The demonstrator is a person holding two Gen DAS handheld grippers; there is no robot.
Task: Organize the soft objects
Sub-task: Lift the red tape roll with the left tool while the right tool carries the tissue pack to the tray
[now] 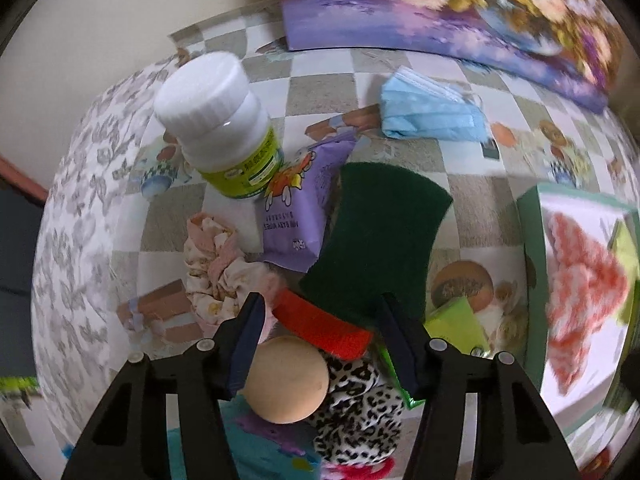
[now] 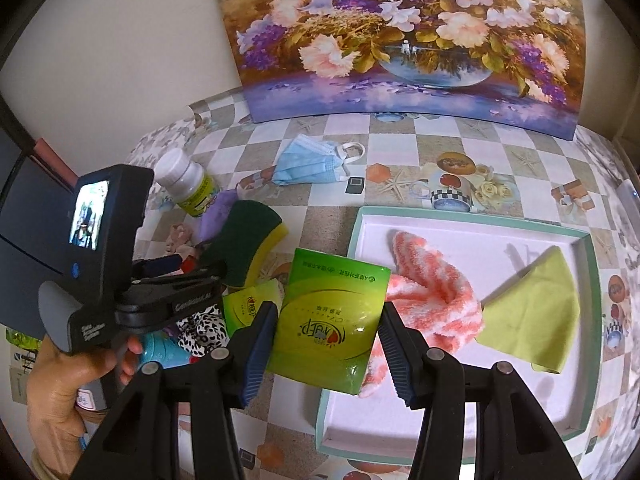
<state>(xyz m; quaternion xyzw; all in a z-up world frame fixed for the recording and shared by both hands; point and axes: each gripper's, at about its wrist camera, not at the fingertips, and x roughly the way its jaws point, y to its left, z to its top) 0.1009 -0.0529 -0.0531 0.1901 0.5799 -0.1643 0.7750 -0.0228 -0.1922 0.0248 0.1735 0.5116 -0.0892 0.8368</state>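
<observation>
Green tissue pack point(image 2: 334, 320): pinched between the pads of the right gripper point(image 2: 326, 338), lifted clear of the surface point(image 2: 320, 216), hanging at the near-left corner of the tray point(image 2: 472, 216) — not yet inside.
Risk, right side: glossy wrapper, soft filling — could have slid out of the pinch and dropped on the tray rim or outside it.
Left gripper point(image 1: 320, 344): half spread, lowered over the pile; round peach ball point(image 1: 286, 380) touching the left pad, red band point(image 1: 322, 328) and leopard-print fabric point(image 1: 352, 408) also between the pads; whether anything was truly gripped — cannot tell.
Risk, left side: crowded pile, so the pads could have caught the wrong piece, or two at once; the ball looked likely to roll away.
Dark green sponge point(image 1: 380, 236): just beyond the fingertips, overlapping a purple wipes packet point(image 1: 296, 220).
Tray contents: pink-and-white fluffy cloth point(image 2: 432, 300), yellow-green cloth point(image 2: 540, 312); rest of the floor bare.
Outside, further off: white-capped bottle point(image 1: 224, 120), blue face mask point(image 1: 428, 108).
</observation>
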